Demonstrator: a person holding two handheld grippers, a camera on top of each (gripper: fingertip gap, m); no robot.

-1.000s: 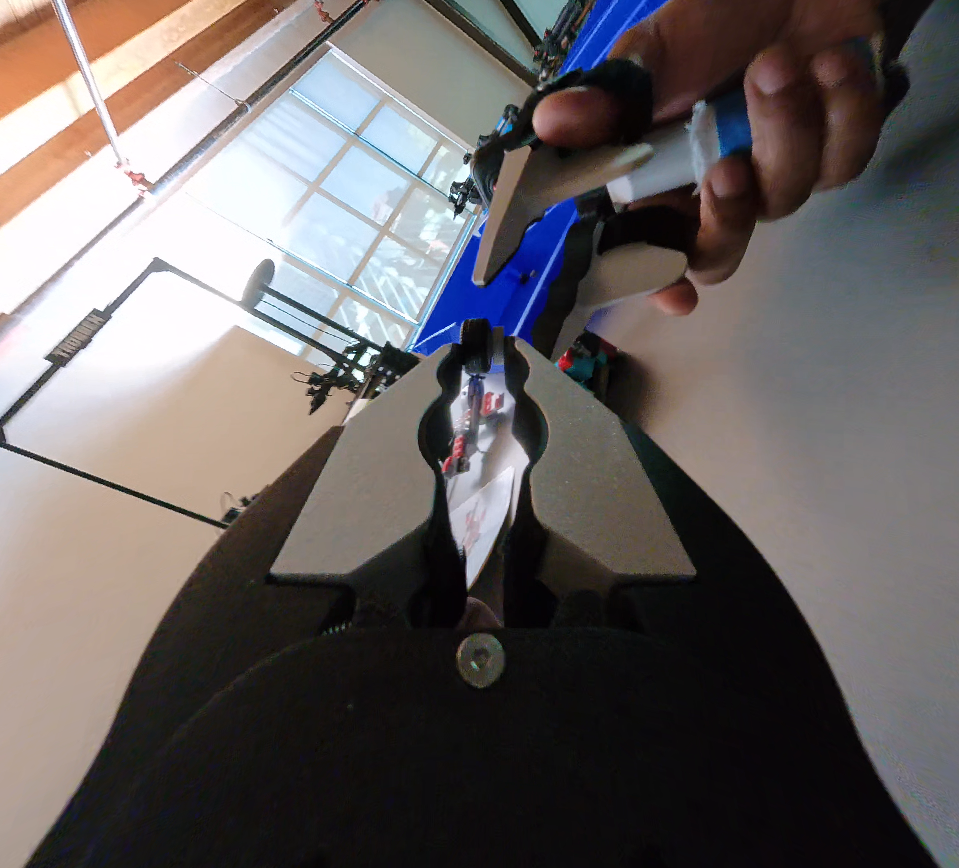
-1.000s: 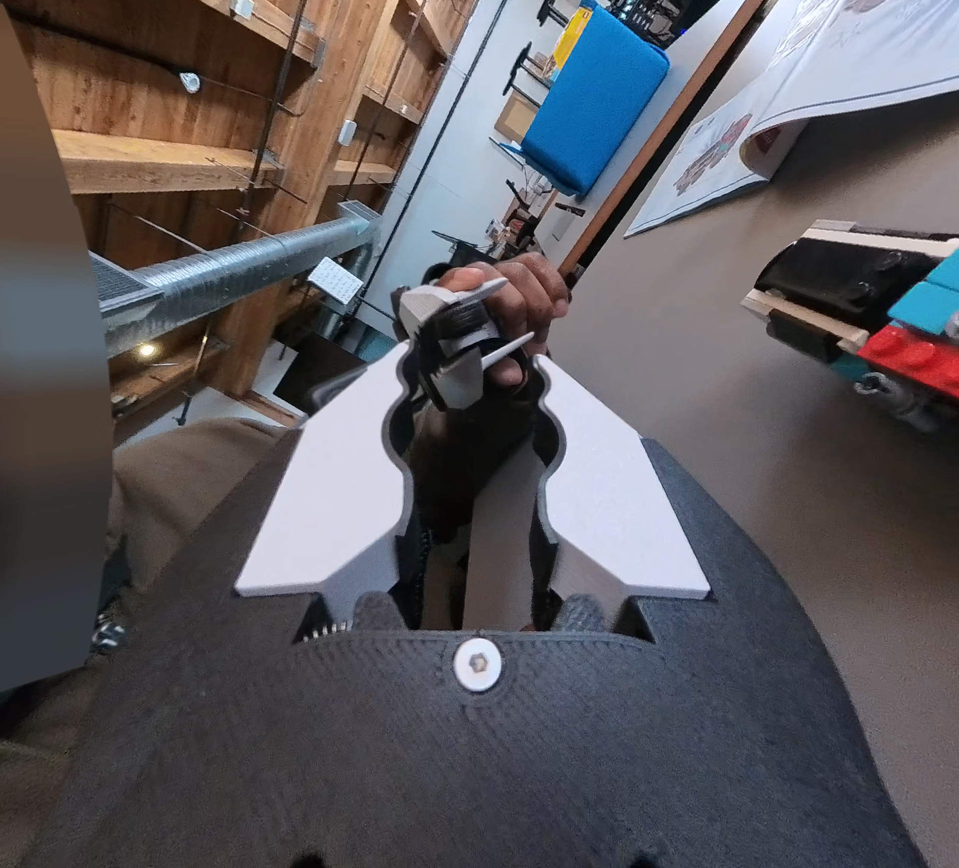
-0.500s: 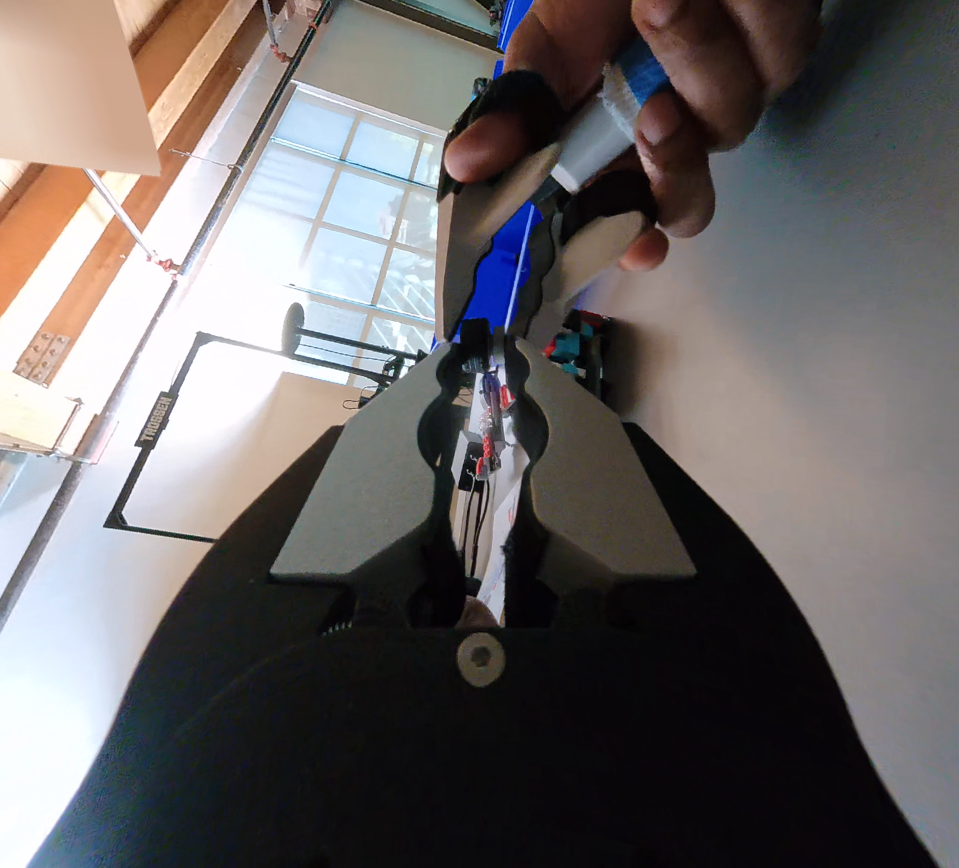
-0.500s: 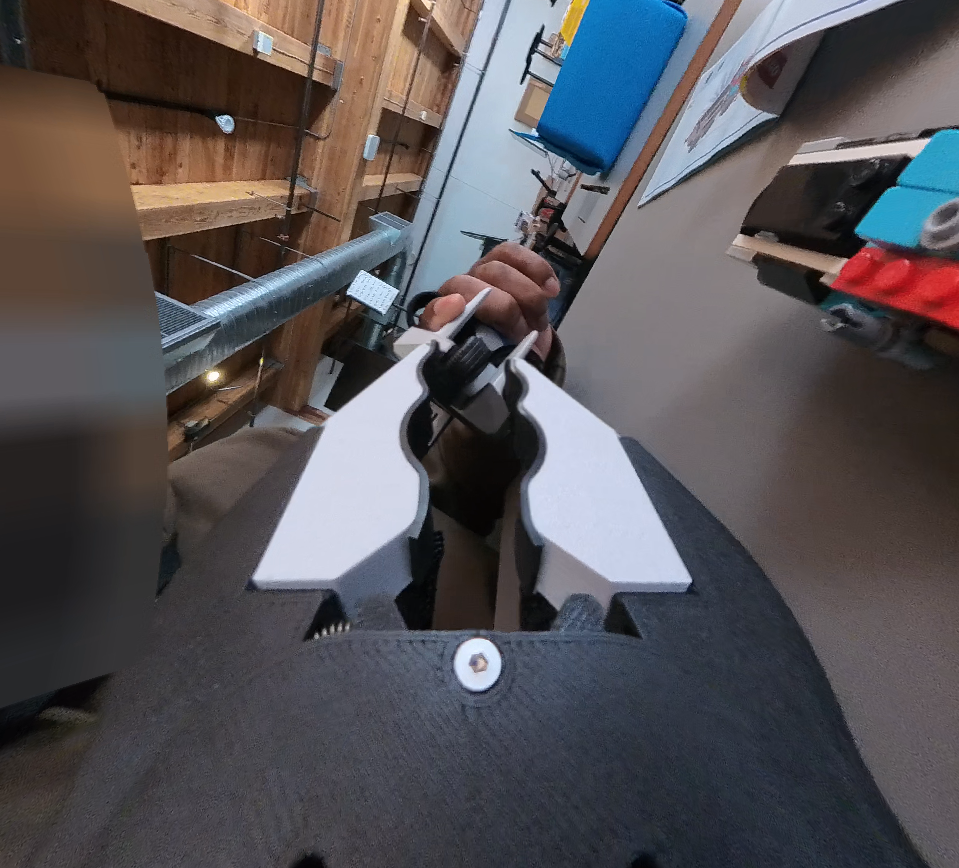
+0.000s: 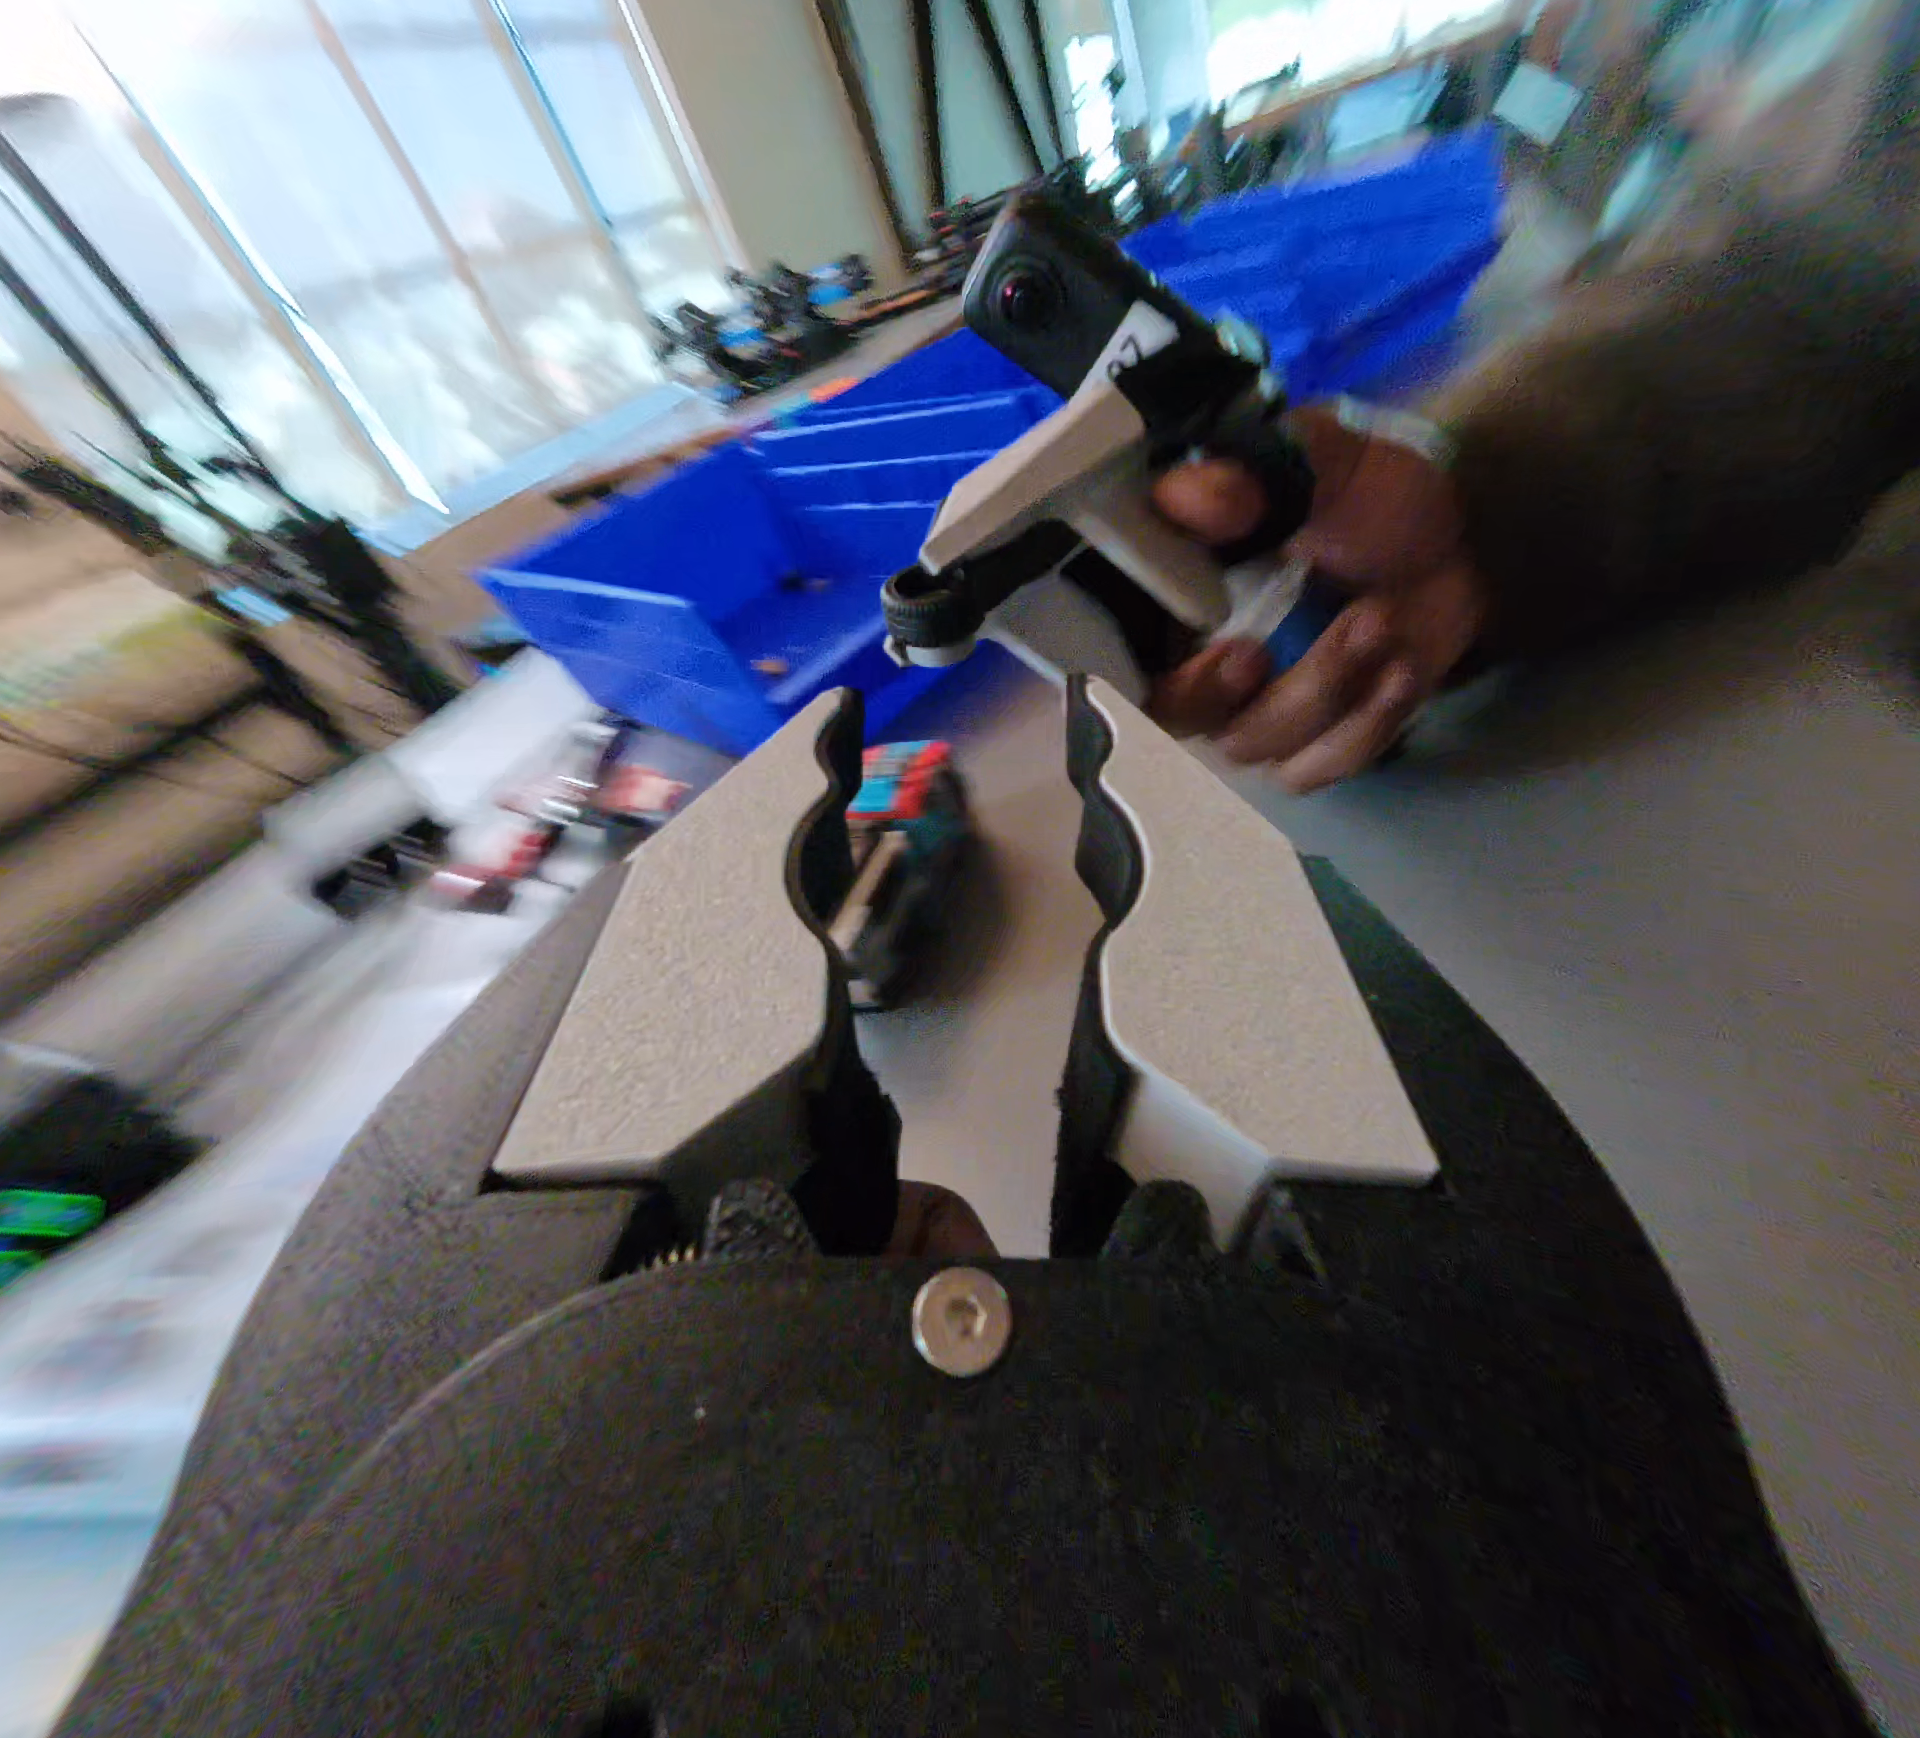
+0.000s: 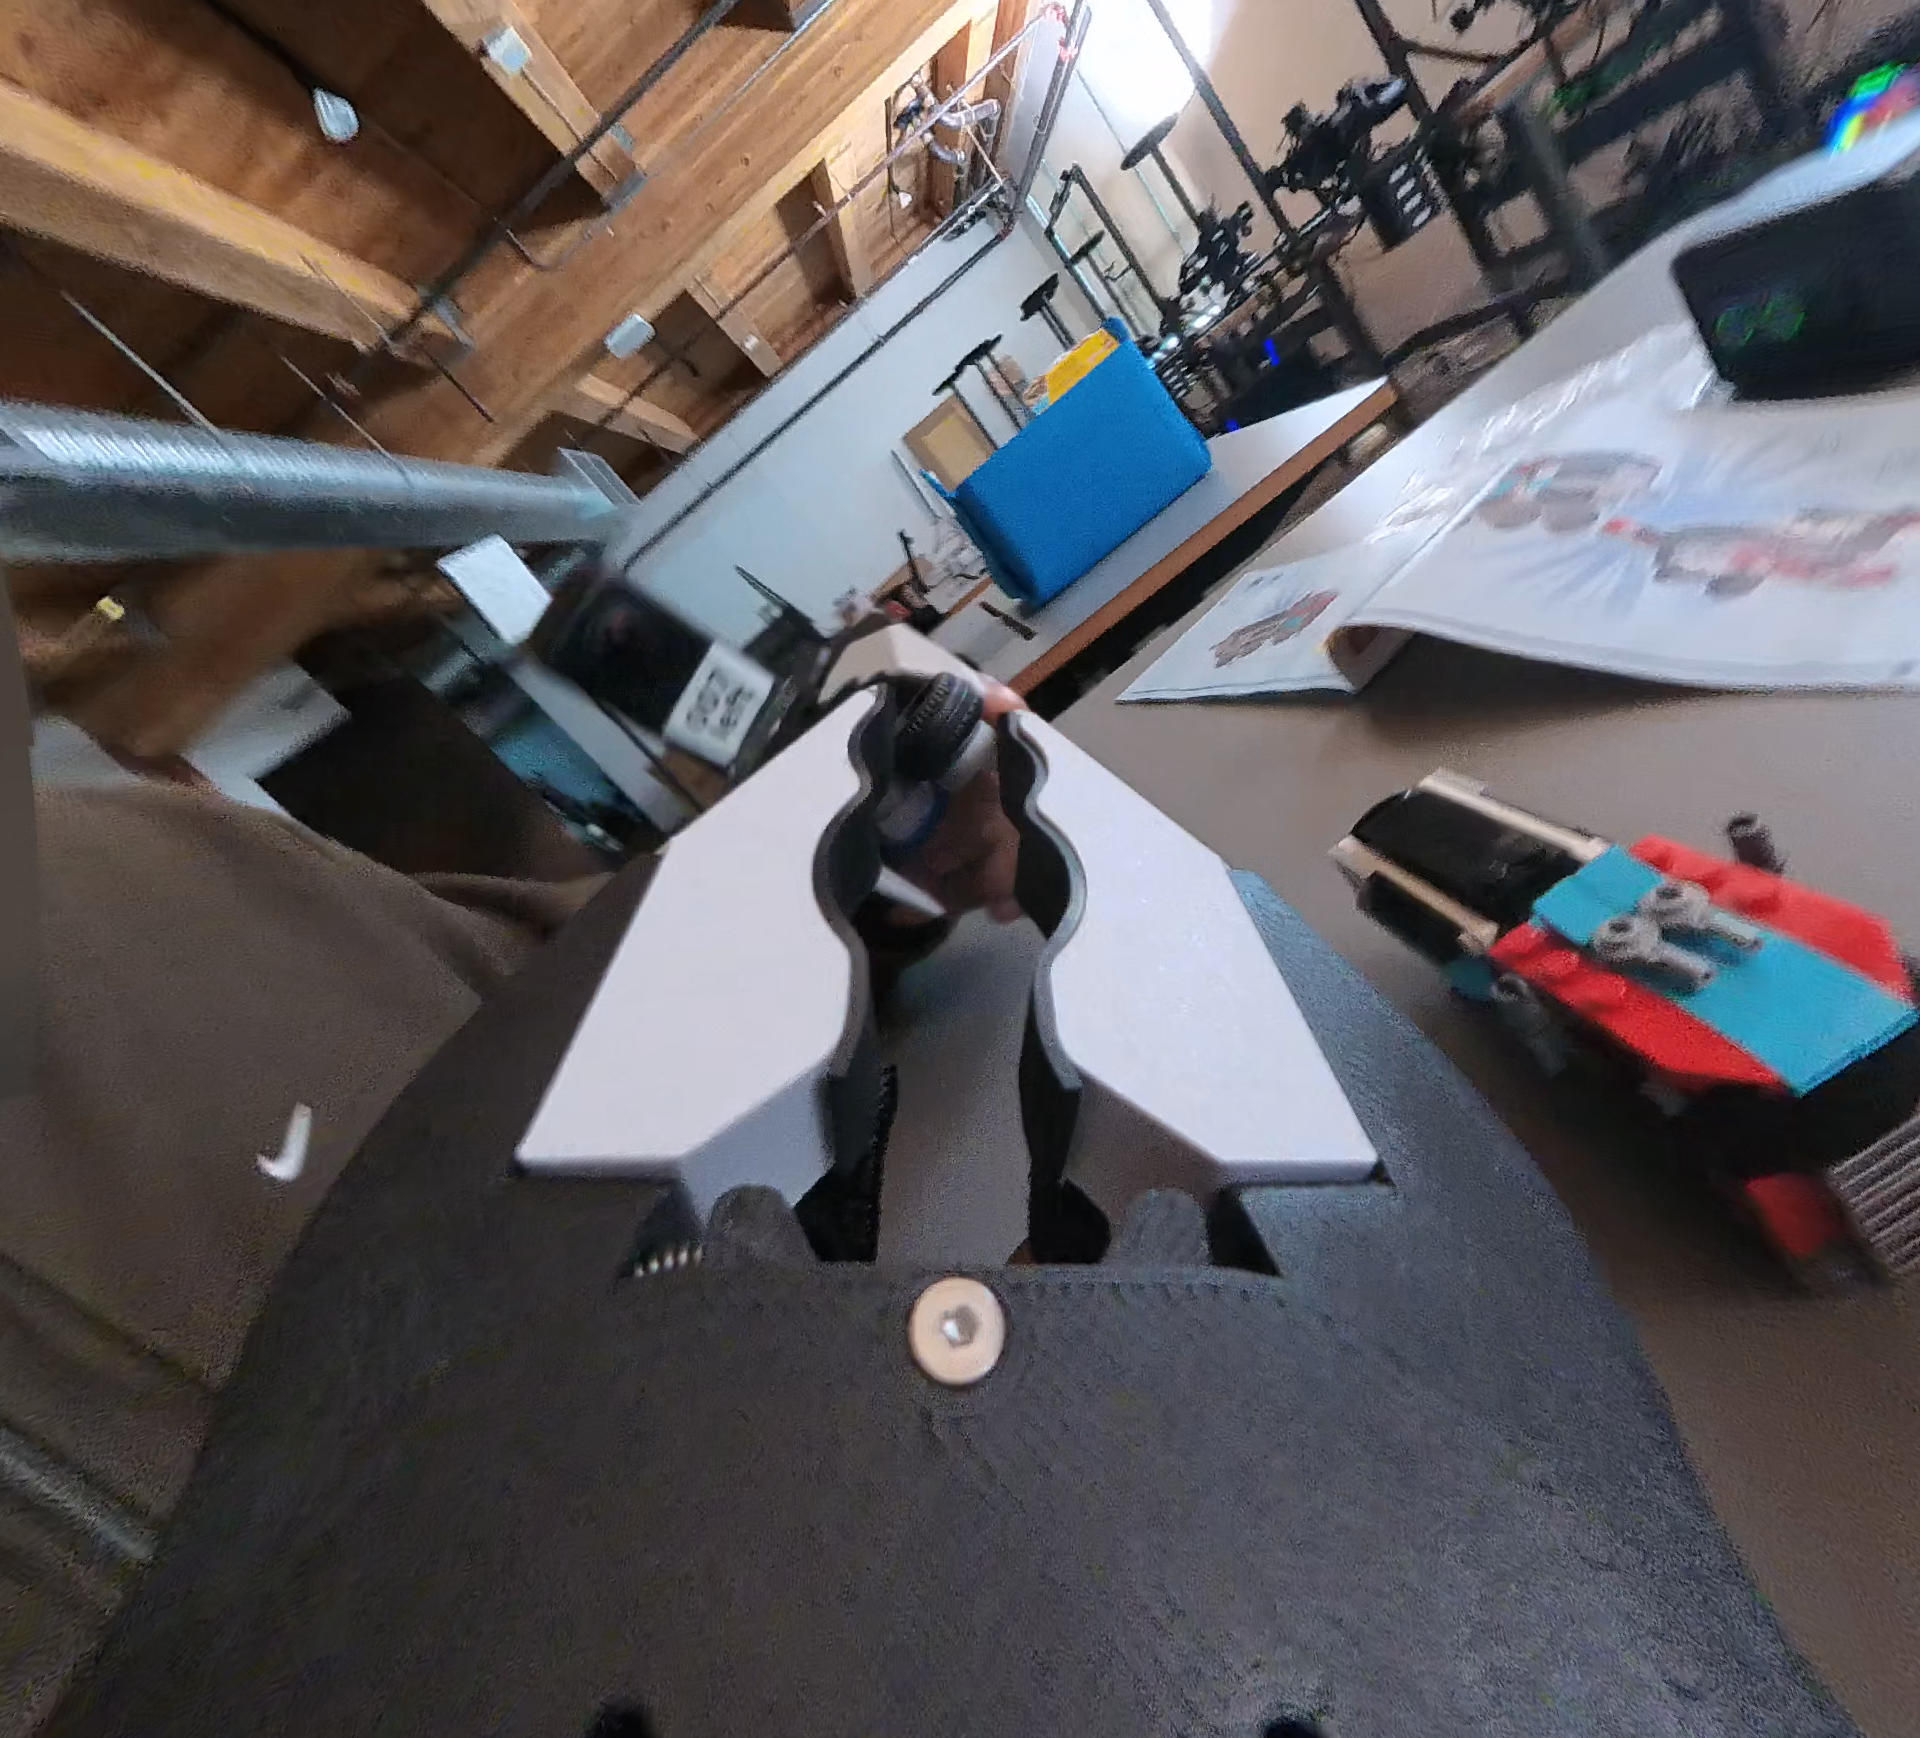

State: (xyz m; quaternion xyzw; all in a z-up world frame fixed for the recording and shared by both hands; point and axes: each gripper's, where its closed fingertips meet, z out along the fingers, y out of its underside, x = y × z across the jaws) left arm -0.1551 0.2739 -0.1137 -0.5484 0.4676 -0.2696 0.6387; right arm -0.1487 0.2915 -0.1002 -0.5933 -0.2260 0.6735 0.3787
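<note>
- Grey tabletop carries the scene, in a workshop with timber beams and tall windows; places below are given from the brick-built toy vehicle on it.
- Right gripper is raised off the table to the vehicle's left, its pads pressed on a small black tyre on a grey hub; the same wheel shows at its fingertips in the left wrist view.
- Left gripper has its fingers spread apart with nothing between the pads; the vehicle lies just beyond them on the table.
- Judged as a handover just made, it would go best with the right pads squeezing the tyre squarely across its tread and the wheel kept level.
- Blur suggests quick motion, so a slower hand would suit such a small part.
- Count: two grippers, one wheel in a grasp, one toy vehicle.
- One open instruction booklet lies beyond the vehicle, and one blue bin behind it.
</note>
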